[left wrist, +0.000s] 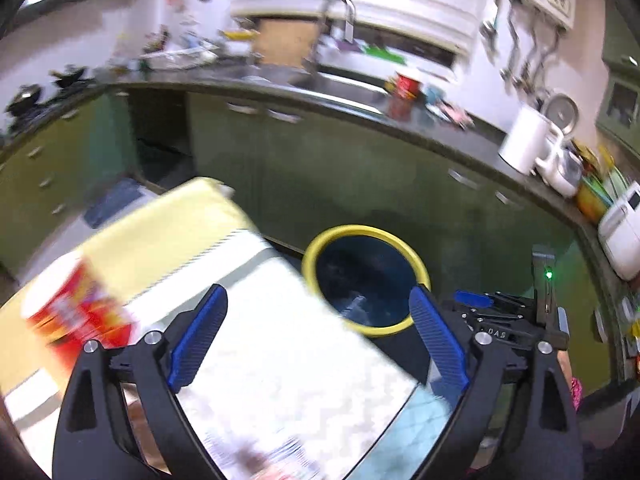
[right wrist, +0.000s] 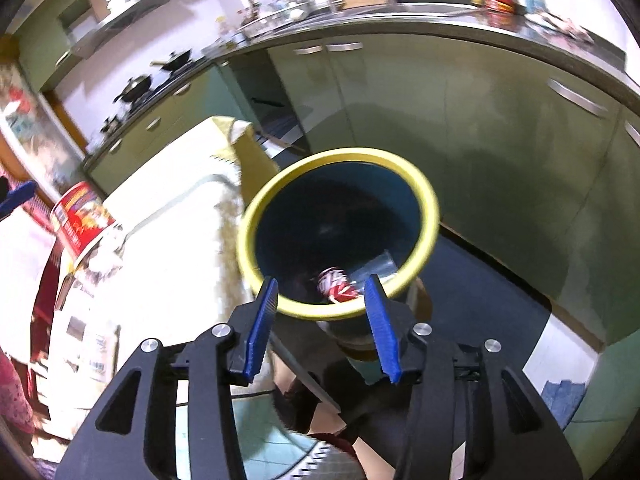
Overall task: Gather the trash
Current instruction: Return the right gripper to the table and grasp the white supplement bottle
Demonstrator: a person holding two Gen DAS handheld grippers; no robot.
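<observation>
A blue trash bin with a yellow rim stands on the floor against the edge of the table. A crushed red and white can and a clear wrapper lie at its bottom. My right gripper hangs over the bin's near rim, open, with nothing between its pads. My left gripper is open wide above the table's corner and holds nothing. A red and yellow snack tub stands on the table at the left. The right gripper's body shows beside the bin.
The table has a yellow and white cloth with papers on it. Green cabinets and a dark counter with a sink curve behind the bin. A white jug and appliances stand at the right. A dark mat covers the floor.
</observation>
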